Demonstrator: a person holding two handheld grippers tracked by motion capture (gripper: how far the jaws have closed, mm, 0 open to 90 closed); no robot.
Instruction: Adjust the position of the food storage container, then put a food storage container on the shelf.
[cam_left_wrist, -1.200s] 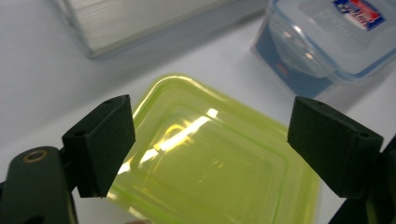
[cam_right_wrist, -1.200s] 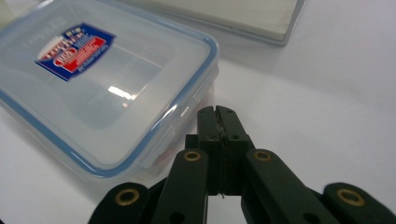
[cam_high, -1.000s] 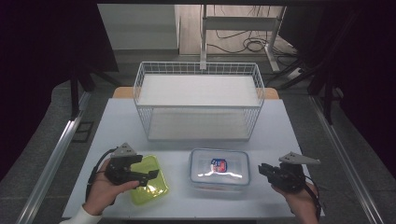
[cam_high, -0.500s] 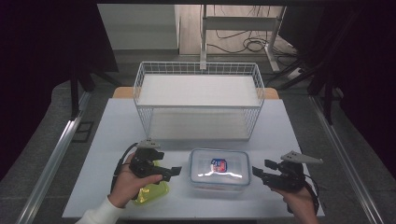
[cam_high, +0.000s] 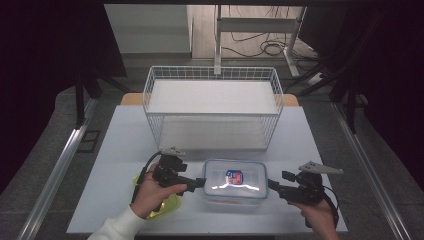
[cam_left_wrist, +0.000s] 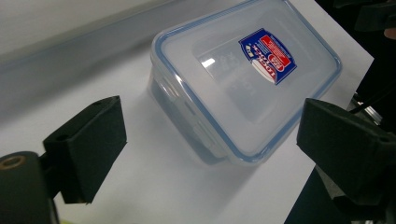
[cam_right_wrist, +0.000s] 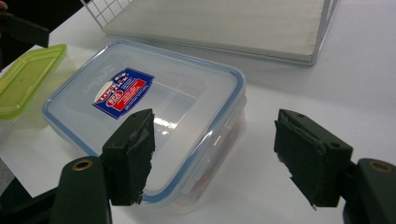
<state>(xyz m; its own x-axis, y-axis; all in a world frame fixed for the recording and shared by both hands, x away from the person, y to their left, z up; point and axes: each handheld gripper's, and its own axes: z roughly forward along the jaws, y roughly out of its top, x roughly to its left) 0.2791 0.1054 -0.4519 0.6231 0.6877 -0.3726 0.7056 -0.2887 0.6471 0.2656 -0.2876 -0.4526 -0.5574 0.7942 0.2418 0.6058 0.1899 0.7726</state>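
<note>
Both claws, left claw (cam_high: 200, 183) and right claw (cam_high: 272, 185), are spreading wide, flanking the clear lidded food container (cam_high: 233, 184) near the table's front edge, probably for a two-sided lift.

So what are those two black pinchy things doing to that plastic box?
A person holds a gripper in each hand, one at each end of the clear box with the blue-edged lid. The left gripper and the right gripper both have their jaws open, having just been opening wider, and neither is squeezing the box, which sits flat on the white table. A green-lidded container lies beside it, and a wire basket stands behind.
</note>
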